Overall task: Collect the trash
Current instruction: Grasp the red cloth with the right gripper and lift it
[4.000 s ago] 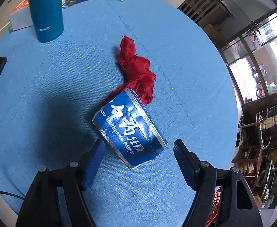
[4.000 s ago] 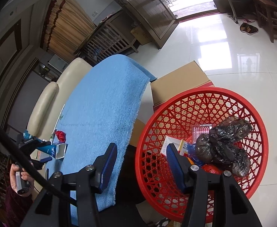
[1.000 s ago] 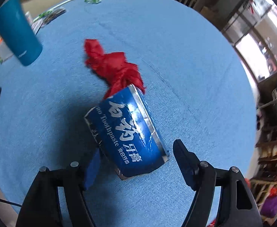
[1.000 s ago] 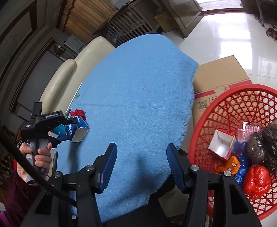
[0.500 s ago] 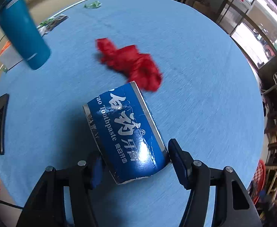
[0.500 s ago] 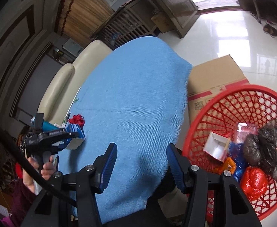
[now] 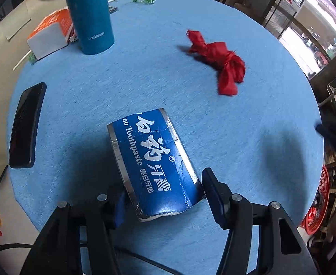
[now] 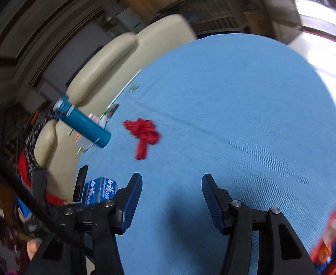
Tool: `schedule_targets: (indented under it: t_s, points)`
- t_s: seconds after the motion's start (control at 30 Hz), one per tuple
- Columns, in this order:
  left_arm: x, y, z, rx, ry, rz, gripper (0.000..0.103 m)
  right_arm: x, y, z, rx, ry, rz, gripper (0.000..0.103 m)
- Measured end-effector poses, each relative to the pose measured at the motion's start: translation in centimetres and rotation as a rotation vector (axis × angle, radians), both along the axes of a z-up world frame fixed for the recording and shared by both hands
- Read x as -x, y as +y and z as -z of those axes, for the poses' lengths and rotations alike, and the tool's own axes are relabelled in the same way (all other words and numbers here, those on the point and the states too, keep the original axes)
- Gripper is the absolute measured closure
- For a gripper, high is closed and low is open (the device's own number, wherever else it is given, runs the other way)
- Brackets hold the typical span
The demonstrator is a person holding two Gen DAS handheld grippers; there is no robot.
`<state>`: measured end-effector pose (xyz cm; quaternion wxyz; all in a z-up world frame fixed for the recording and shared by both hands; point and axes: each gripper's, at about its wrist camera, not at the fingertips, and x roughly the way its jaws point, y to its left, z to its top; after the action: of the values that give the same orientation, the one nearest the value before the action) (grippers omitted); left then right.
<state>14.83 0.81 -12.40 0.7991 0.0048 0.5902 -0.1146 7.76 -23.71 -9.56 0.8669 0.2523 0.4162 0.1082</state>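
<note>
My left gripper is shut on a blue toothpaste box and holds it above the blue table cloth. A crumpled red wrapper lies on the cloth further off to the right; it also shows in the right wrist view. My right gripper is open and empty over the cloth, with the red wrapper ahead and to its left. The box shows small at the lower left there. The red trash basket shows beyond the table's right edge.
A teal bottle stands at the far side beside an orange and white pack. A black phone lies at the left edge. Green scraps and a white stick lie at the far rim. A cream sofa stands behind.
My left gripper has closed on the toothpaste box and lifted it away from the red wrapper. My right gripper has swung from the basket side to over the table.
</note>
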Motion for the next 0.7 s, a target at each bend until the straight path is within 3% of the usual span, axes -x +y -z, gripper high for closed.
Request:
schedule_targets:
  t_s: [0.33, 0.53, 0.57, 0.6, 0.7]
  points:
    - [-1.0, 0.8, 1.5, 0.002, 0.050, 0.066, 0.035, -12.1, 7.5, 2.4, 0.137, 0.038, -0.114, 0.044]
    - [-0.5, 0.5, 1.1, -0.004, -0.002, 0.101, 0.037, -16.2, 9.5, 5.2, 0.227, 0.101, -0.141, 0.045]
    - [-0.3, 0.6, 0.9, -0.004, -0.009, 0.101, 0.037, -16.3, 9.8, 5.5, 0.246, 0.104, -0.150, 0.046]
    - [-0.4, 0.6, 0.9, -0.006, -0.018, 0.099, 0.037, -16.4, 10.1, 5.8, 0.268, 0.103, -0.158, 0.058]
    - [0.3, 0.7, 0.5, -0.021, -0.045, 0.095, 0.038, -15.3, 10.4, 5.9, 0.284, 0.073, -0.162, 0.066]
